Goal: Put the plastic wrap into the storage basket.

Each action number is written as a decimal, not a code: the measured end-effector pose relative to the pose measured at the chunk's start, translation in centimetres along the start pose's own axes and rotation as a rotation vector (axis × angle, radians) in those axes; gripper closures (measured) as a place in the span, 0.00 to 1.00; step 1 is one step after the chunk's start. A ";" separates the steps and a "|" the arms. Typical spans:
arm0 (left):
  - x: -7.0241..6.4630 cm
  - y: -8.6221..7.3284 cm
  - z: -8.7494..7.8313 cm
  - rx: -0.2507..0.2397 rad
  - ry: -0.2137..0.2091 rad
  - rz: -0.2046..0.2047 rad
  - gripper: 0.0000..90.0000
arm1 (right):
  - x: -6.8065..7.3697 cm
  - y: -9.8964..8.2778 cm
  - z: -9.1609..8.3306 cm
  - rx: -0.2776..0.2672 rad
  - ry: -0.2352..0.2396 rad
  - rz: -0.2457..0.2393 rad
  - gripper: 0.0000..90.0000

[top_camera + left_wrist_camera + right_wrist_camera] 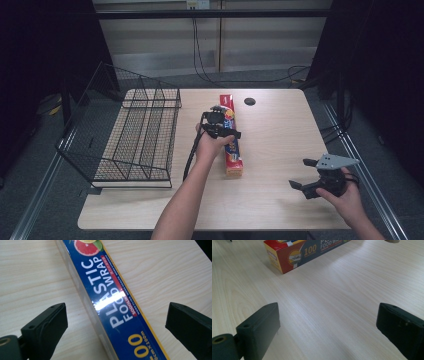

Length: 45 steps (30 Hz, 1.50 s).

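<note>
The plastic wrap box [113, 307] is laid lengthwise near the middle of the table [280, 135], just right of the wire basket [135, 135]. The left gripper [220, 131] is held over it, jaws spread wide to either side with the box untouched between them. The right gripper [305, 175] is kept open, well apart. If the jaws are closed off-centre, the long box could probably be tipped or twisted free.
</note>
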<state>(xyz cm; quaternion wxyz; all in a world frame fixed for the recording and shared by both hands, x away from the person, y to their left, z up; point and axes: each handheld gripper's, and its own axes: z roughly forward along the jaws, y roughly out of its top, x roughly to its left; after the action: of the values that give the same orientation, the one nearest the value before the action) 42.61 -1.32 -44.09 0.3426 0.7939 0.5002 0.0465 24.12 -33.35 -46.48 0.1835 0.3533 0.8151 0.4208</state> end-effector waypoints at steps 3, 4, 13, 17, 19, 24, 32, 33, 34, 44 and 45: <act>-0.2 0.5 0.8 0.006 0.012 -0.003 0.05 | 0.0 0.0 0.0 -0.004 0.000 0.003 0.05; -0.2 0.5 0.8 0.006 0.012 -0.003 0.05 | 0.0 0.0 0.0 -0.004 0.000 0.003 0.05; -0.6 1.0 2.7 0.022 0.058 -0.030 0.08 | -0.1 0.0 0.0 -0.006 0.006 0.002 0.05; -0.4 1.2 3.1 0.033 0.067 -0.038 0.10 | -0.1 0.0 0.0 -0.005 0.009 0.000 0.05; -0.4 1.3 3.2 0.037 0.067 -0.048 0.12 | -0.1 0.0 0.0 -0.005 0.009 0.001 0.05; -0.2 1.4 3.5 0.041 0.081 -0.055 0.15 | -0.1 0.0 -0.1 -0.006 0.003 0.001 0.05; 0.1 1.6 4.0 0.067 0.072 -0.080 0.16 | -0.2 -0.1 -0.1 -0.008 0.001 0.000 0.05; 0.1 1.6 4.1 0.070 0.074 -0.081 0.18 | -0.2 -0.1 -0.1 -0.009 0.004 0.001 0.05; 0.1 1.7 4.2 0.068 0.074 -0.091 0.19 | -0.2 -0.1 -0.1 -0.008 0.006 0.000 0.05; 0.0 1.8 4.4 0.099 0.076 -0.118 0.31 | -0.3 -0.1 -0.2 -0.013 0.008 0.001 0.05; 0.0 1.8 4.3 0.106 0.077 -0.122 0.31 | -0.3 -0.1 -0.2 -0.013 0.008 0.000 0.05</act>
<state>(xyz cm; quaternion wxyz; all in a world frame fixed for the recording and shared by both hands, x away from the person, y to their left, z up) 45.77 -3.97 -46.31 0.2825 0.7767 0.5621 0.0297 24.15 -33.75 -46.41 0.1826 0.3507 0.8131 0.4273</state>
